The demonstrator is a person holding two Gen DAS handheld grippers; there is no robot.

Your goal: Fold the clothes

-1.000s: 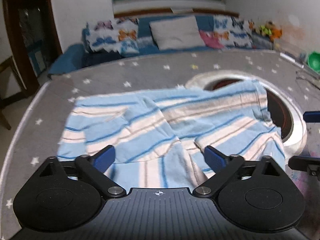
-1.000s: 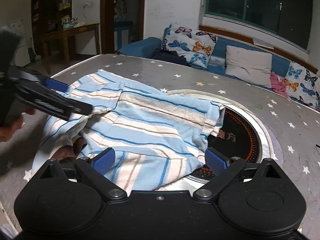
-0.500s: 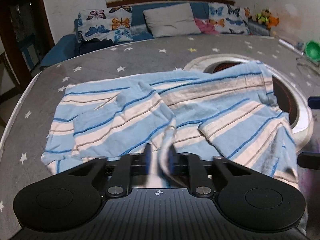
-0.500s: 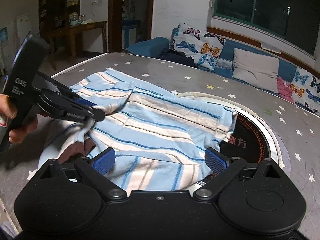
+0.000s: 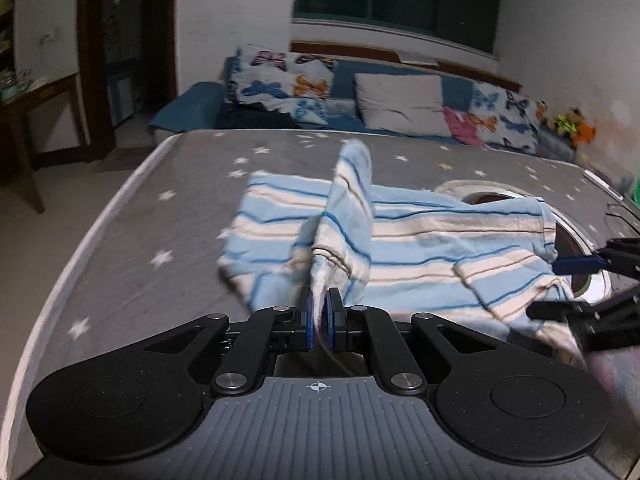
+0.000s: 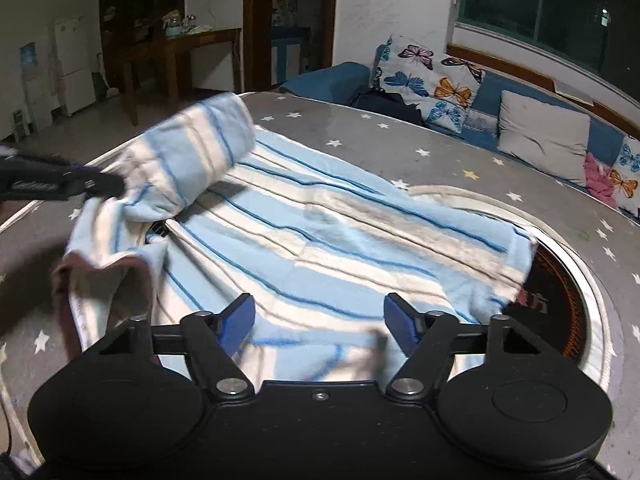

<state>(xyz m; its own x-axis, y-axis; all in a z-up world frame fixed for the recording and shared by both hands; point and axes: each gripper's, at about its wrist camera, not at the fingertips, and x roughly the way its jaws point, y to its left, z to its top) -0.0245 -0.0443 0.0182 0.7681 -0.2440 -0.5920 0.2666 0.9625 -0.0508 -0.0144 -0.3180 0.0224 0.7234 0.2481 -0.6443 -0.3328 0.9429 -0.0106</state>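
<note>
A light-blue striped garment point(image 6: 328, 236) lies spread over a grey star-patterned table point(image 6: 360, 132). My left gripper point(image 5: 320, 314) is shut on a fold of the striped garment point(image 5: 420, 240) and holds that part raised, so the cloth stands up in a ridge. In the right wrist view the left gripper point(image 6: 116, 186) reaches in from the left with the lifted flap curling over it. My right gripper point(image 6: 320, 320) is open, low over the garment's near edge, with nothing between its fingers. The right gripper point(image 5: 576, 284) also shows at the right edge of the left wrist view.
A round inset hob with a white rim point(image 6: 568, 304) lies partly under the garment's right side. A sofa with butterfly cushions point(image 5: 280, 80) and a grey pillow point(image 5: 400, 104) runs behind the table. A wooden table point(image 6: 180, 48) and a doorway stand at the far left.
My left gripper closed on the garment's near edge and lifted it up and away from the table. My right gripper stayed open and shifted a little over the cloth.
</note>
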